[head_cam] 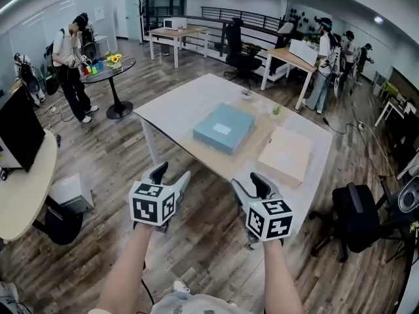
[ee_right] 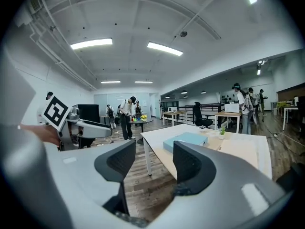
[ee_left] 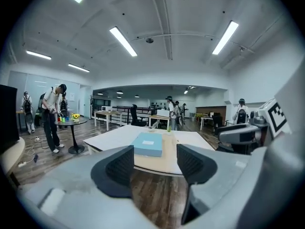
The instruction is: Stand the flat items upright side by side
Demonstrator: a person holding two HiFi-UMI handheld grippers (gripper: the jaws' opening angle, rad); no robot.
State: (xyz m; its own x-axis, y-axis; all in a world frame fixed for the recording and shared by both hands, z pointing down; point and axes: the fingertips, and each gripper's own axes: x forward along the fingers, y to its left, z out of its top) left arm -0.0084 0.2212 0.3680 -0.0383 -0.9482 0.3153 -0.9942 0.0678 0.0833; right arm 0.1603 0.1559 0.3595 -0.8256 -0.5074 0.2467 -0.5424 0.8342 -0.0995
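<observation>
A blue box (head_cam: 224, 128) and a tan box (head_cam: 286, 156) are lying flat mid-frame on the white surface (head_cam: 183, 103). They are probably stiff and light, best gripped by their edges. The left gripper (head_cam: 170, 175) and right gripper (head_cam: 250, 185) are hovering at the lower centre, jaws apart and empty.

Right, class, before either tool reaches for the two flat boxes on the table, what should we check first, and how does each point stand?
1. Left tool jaws apart, nothing between them: ok.
2. Right tool jaws apart, nothing between them: ok.
3. Tools within reach of the boxes: not ok; both hang over the floor, short of the table.
4. Blue box and beige box lying flat, apart from each other: ok.
5. Small green plant clear of both boxes: ok.
6. Boxes stiff enough to stand on edge: cannot tell.
</observation>
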